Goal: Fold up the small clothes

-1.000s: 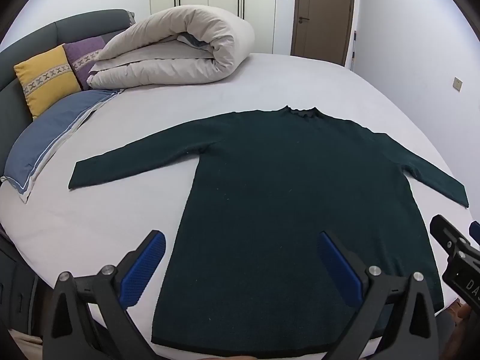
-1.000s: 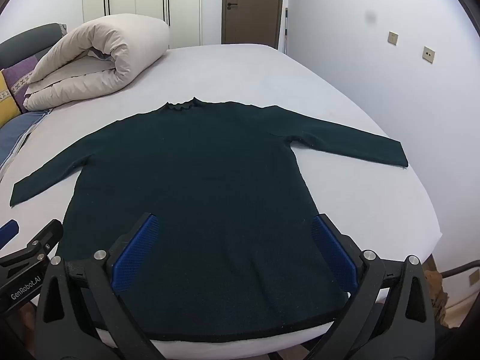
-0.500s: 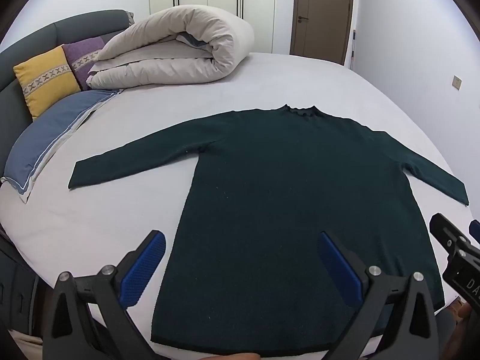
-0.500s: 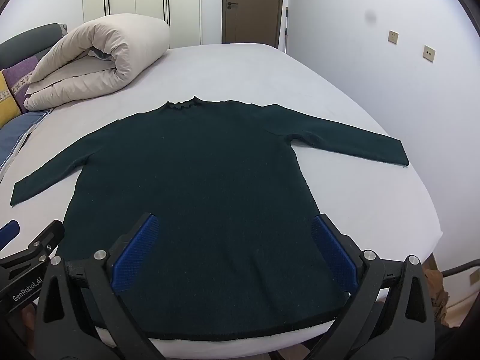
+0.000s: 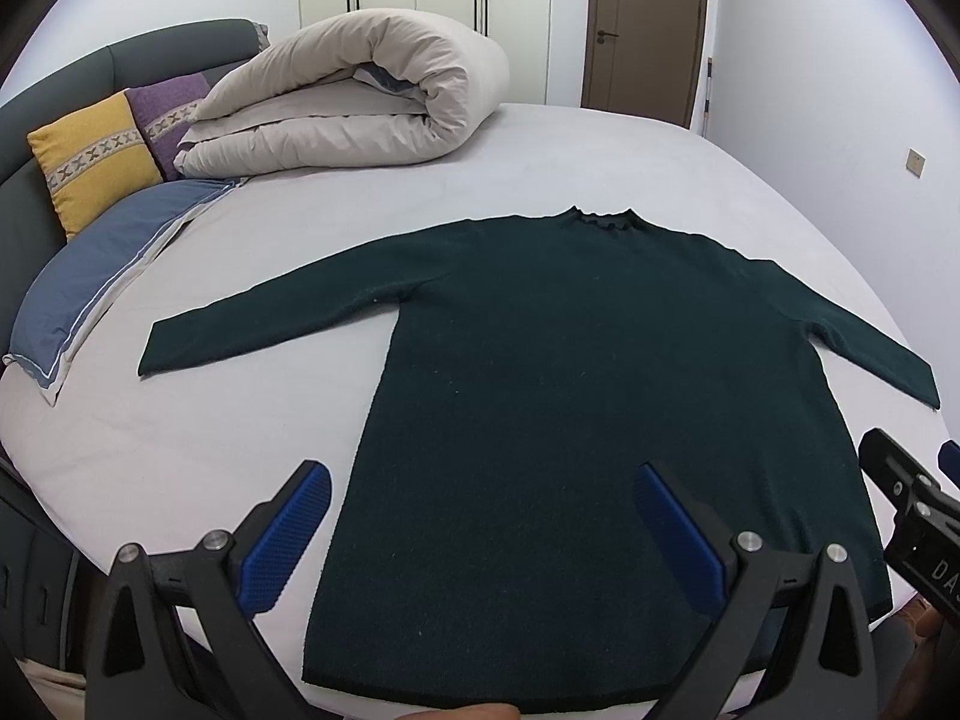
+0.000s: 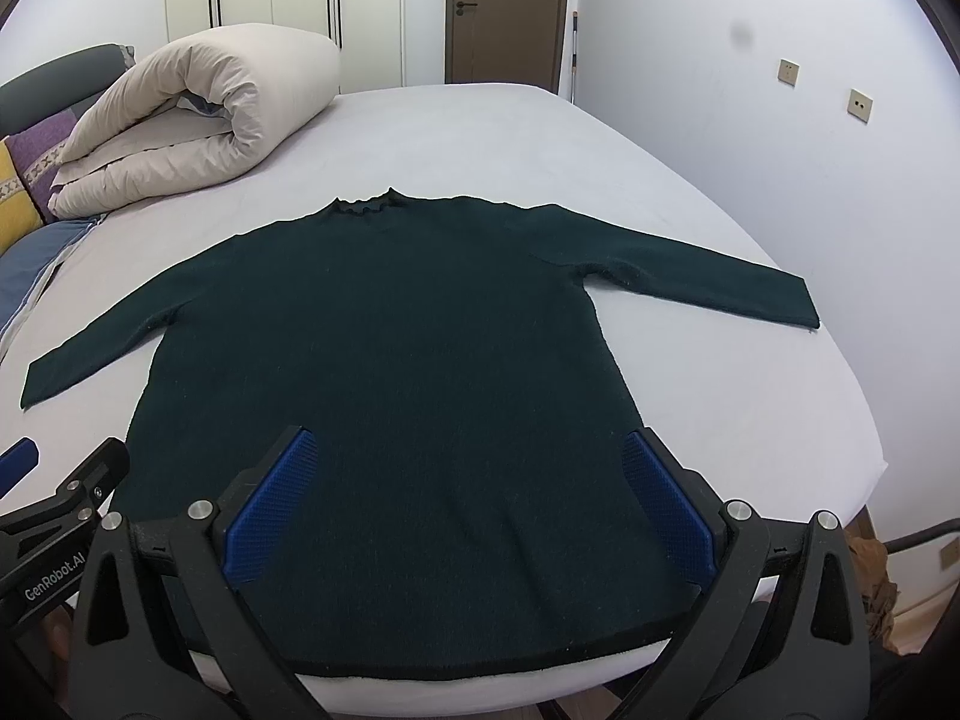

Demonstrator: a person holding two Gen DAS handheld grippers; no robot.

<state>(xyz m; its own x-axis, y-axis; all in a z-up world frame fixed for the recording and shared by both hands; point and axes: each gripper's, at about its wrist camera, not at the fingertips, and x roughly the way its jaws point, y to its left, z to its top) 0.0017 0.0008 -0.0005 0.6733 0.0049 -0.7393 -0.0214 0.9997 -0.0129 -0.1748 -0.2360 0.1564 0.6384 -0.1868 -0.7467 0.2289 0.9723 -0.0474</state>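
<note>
A dark green long-sleeved sweater (image 5: 588, 372) lies flat on the white bed (image 5: 180, 438), both sleeves spread out, collar at the far side, hem at the near edge. It also shows in the right wrist view (image 6: 396, 348). My left gripper (image 5: 480, 516) is open and empty, hovering over the hem's left part. My right gripper (image 6: 468, 498) is open and empty, hovering over the hem's right part. The right gripper's body shows at the right edge of the left wrist view (image 5: 912, 516).
A rolled beige duvet (image 5: 354, 102) lies at the far left of the bed. A blue pillow (image 5: 102, 276), a yellow cushion (image 5: 90, 162) and a purple cushion (image 5: 168, 114) lean on the grey headboard. A wall (image 6: 780, 150) runs close along the bed's right side.
</note>
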